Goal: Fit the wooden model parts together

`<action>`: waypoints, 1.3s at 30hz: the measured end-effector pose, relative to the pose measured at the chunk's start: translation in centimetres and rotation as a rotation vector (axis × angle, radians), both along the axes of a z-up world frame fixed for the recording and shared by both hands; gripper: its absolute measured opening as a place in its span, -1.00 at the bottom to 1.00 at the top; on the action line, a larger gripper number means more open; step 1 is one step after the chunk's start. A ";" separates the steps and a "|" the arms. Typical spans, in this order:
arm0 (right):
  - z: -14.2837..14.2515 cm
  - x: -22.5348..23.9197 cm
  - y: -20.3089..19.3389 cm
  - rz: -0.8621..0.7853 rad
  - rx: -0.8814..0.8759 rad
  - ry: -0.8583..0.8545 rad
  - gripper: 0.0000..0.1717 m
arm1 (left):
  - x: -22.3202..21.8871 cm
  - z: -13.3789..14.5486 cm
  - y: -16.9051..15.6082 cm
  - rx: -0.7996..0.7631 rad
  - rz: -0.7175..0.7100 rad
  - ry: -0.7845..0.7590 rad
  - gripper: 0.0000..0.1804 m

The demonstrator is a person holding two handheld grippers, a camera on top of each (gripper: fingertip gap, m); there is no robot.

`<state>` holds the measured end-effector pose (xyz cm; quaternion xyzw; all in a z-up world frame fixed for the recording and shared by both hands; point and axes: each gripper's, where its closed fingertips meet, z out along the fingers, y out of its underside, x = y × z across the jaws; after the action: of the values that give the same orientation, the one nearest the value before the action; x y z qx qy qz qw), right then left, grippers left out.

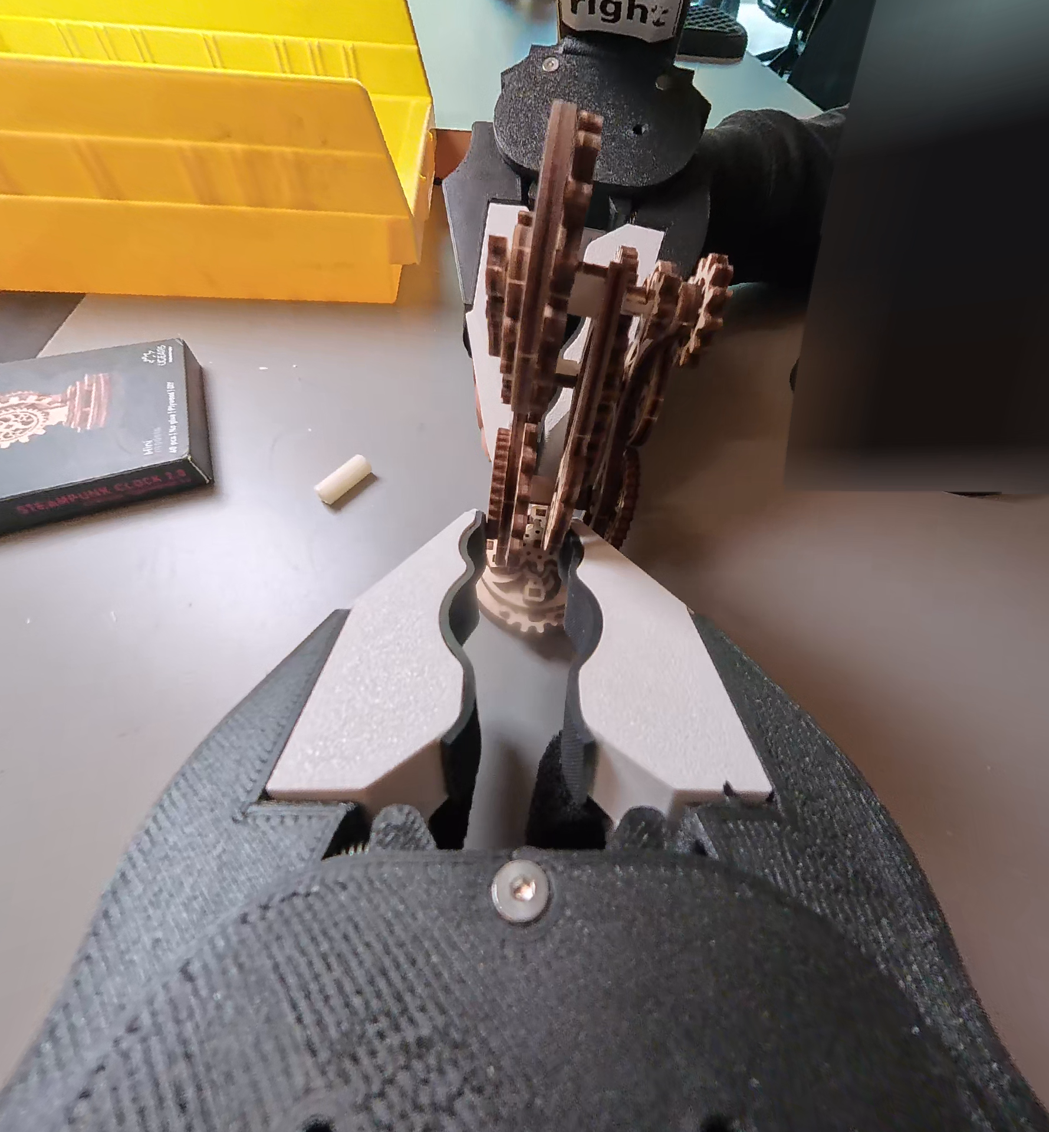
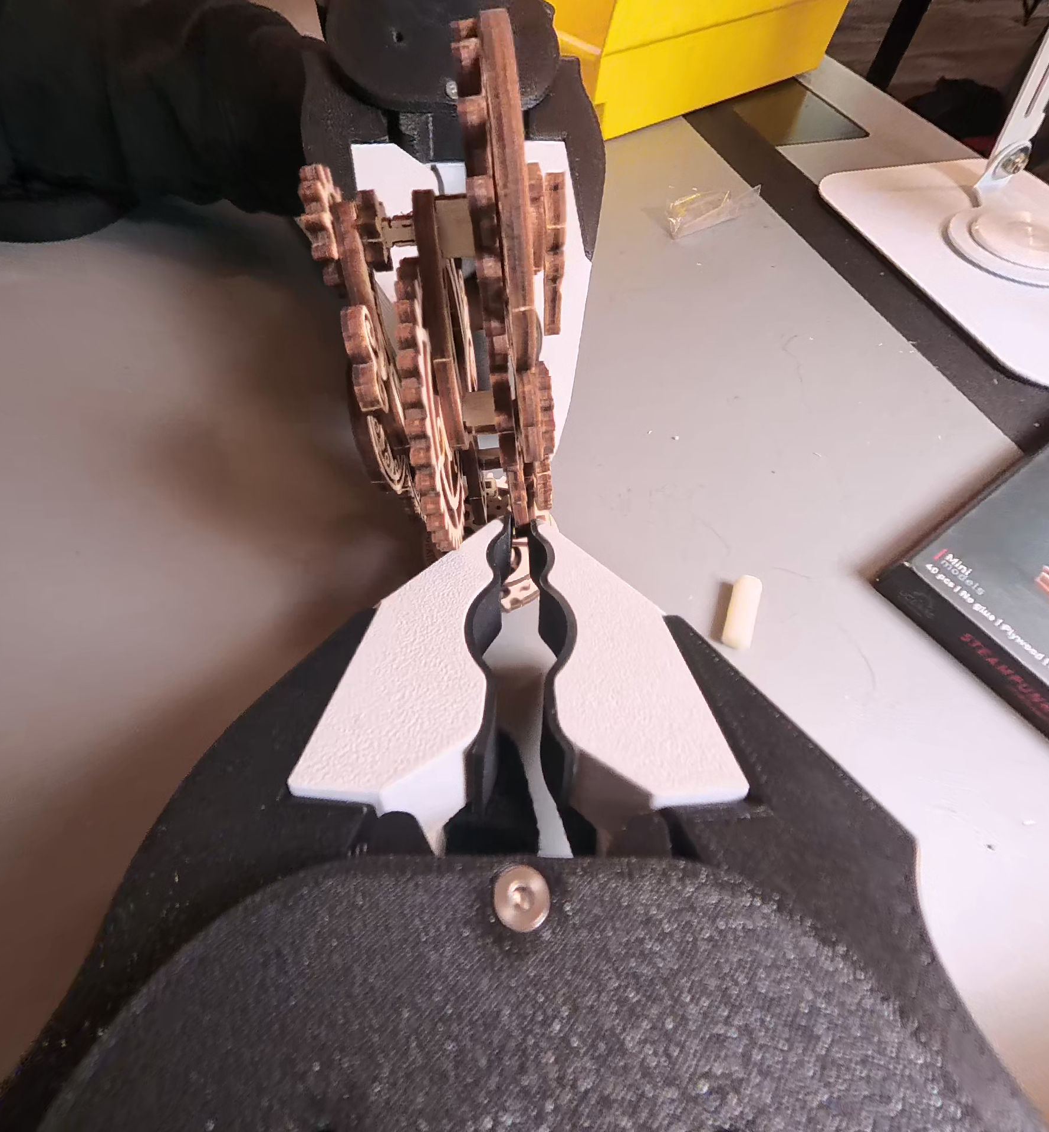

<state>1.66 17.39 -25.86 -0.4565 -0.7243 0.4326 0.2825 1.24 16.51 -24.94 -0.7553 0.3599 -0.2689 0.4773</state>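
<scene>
Both jaws clamped on upright brown wooden gear model (image 1: 546,367).

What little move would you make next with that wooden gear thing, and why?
Probably ease the thin back plate in the right gripper gently inward; the wooden gear model is gripped at its base by the left gripper, so it looks braced.

A workbench in a lab or maker-type workspace.

Stacked yellow plastic storage bins (image 1: 191,184) stand at the back of a grey tabletop (image 1: 142,612) with black inlaid strips. On it lie a black model-kit box (image 1: 74,435), a small white plastic spacer (image 1: 344,471), a clear bag of tiny parts (image 2: 702,208) and the white base of a desk stand (image 2: 963,269).
</scene>
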 end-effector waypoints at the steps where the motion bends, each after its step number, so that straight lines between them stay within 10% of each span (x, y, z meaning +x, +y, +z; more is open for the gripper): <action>1: -0.2 0.3 0.1 0.004 0.003 -0.014 -0.96 | 0.1 0.0 0.0 0.006 0.001 0.005 -0.76; 12: -2.4 1.1 -0.9 0.052 0.142 -0.107 -0.38 | -0.2 -0.5 -0.3 0.000 0.004 0.064 -0.64; 29: -2.8 3.7 -6.3 -0.041 0.200 -0.258 -0.60 | 1.3 -3.4 -7.4 -0.216 0.256 0.170 -0.28; 39: 0.2 4.3 -5.8 0.043 0.095 -0.054 -0.59 | 2.2 -3.9 -5.3 -0.081 0.264 0.290 -0.25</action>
<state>5.95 11.61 -25.70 -0.4384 -0.7610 0.3914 0.2747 3.48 11.25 -28.82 -0.8452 0.3118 -0.1065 0.4207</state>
